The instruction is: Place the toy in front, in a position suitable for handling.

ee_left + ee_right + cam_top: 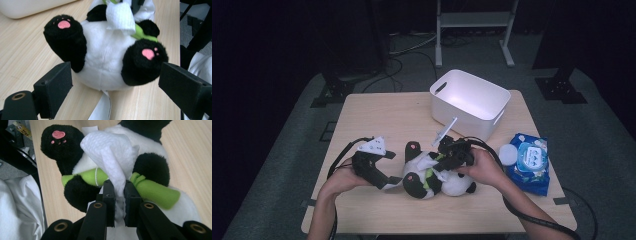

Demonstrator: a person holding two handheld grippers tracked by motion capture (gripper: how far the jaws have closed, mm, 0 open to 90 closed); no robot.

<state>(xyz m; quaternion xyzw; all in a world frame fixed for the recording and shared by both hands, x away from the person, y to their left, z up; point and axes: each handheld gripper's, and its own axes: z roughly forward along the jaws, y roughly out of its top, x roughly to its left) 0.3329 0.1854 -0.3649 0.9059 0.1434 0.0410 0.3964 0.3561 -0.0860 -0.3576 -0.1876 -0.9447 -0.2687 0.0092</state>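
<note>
A black-and-white panda plush (437, 176) lies on its back in the middle of the wooden table (382, 115), hugging a green bamboo stick (155, 191). My right gripper (119, 191) is shut on a white wipe (110, 152) that is bunched against the panda's chest and the stick. In the high view this gripper (448, 159) sits over the panda's upper body. My left gripper (116, 77) is open wide, its two jaws on either side of the panda's bottom and pink-soled feet (148, 53), not touching them. Seen from above, the left gripper (391, 169) is just left of the toy.
A white plastic bin (462, 116) stands at the back right of the table. A blue pack of wet wipes (529, 162) and a round white lid or pad (508, 154) lie at the right edge. A white strip (102, 110) trails under the panda.
</note>
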